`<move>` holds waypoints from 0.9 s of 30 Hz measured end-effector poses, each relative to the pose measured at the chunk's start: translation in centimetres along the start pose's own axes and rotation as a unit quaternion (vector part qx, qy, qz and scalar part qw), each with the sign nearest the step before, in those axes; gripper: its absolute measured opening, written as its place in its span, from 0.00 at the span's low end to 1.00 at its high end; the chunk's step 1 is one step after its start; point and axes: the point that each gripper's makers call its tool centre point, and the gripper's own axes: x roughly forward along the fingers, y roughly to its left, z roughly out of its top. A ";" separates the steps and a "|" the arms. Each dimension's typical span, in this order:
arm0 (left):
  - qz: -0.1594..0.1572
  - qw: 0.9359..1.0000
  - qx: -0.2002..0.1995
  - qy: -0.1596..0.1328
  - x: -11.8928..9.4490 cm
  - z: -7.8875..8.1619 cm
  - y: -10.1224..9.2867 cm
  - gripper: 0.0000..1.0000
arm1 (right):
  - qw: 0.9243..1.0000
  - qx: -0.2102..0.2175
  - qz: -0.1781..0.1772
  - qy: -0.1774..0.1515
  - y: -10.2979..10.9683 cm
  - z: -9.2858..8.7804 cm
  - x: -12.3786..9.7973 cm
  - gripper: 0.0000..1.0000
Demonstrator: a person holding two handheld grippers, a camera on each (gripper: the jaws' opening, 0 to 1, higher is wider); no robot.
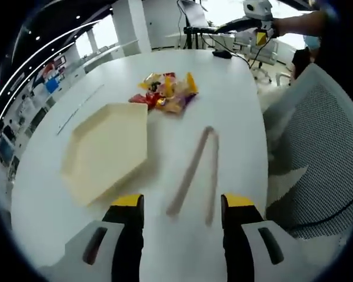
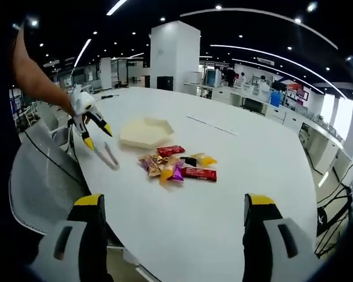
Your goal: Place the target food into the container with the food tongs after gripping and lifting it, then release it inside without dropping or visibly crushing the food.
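A pile of wrapped snacks [image 1: 167, 91] [image 2: 176, 165] lies on the white table. Nearer me sits a cream hexagonal tray [image 1: 109, 150] [image 2: 146, 132]. Beige food tongs [image 1: 197, 170] [image 2: 110, 155] lie flat on the table beside the tray. My left gripper [image 1: 183, 202] is open and hovers just short of the tongs, holding nothing; the right gripper view shows it [image 2: 98, 136] above the tongs with its yellow tips apart. My right gripper [image 2: 175, 202] is open wide and empty, well back from the snacks; in the left gripper view it [image 1: 260, 36] hangs beyond the table's far end.
A white mesh chair [image 1: 317, 147] [image 2: 41, 176] stands at the table's edge close to the tongs. A person's arm [image 2: 35, 76] holds the left gripper. Desks and equipment [image 1: 223, 35] fill the room beyond the table.
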 end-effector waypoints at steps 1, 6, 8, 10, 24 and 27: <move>-0.005 1.000 0.004 0.004 0.2 -0.1 -0.1 0.50 | 1.000 0.009 -0.002 0.006 -0.1 -0.4 0.1 0.95; -0.017 1.000 0.017 0.012 1.0 0.0 -0.3 0.46 | 1.000 0.024 -0.006 0.004 -0.1 -0.7 0.4 0.95; -0.022 0.999 0.025 0.018 1.2 -0.1 -0.5 0.43 | 1.000 0.023 -0.005 0.001 0.2 -0.6 0.4 0.95; -0.027 0.999 0.028 0.026 1.5 -0.3 -0.8 0.40 | 1.000 0.020 -0.004 0.000 0.2 -0.5 0.5 0.96; -0.001 0.999 0.029 0.026 2.1 0.1 -1.2 0.05 | 0.999 0.033 -0.005 -0.006 0.8 0.1 0.7 0.99; -0.002 1.000 0.005 0.006 1.8 0.8 -1.6 0.04 | 1.000 0.028 -0.005 -0.006 0.7 0.2 0.6 0.99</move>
